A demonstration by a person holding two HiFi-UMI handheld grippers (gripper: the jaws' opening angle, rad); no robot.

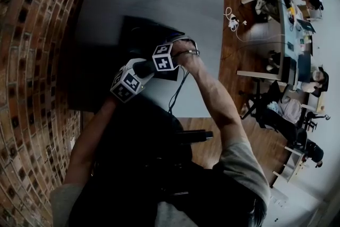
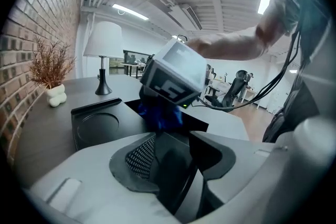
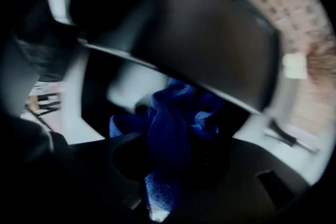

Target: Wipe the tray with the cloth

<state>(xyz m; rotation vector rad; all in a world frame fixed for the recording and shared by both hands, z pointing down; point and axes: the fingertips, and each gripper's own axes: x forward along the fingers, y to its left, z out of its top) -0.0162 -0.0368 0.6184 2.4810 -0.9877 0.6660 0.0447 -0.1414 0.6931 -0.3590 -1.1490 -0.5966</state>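
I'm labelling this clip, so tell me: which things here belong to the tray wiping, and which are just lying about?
Part of the job:
- cloth, held by the right gripper
- tray

Just lying about:
- lamp
- potted plant
- white cable on the floor

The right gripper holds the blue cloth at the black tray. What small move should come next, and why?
Probably lower the cloth onto the tray and draw it toward the round recess. The right gripper is shut on the bunched cloth, which sits away from the recess; contact is unclear.
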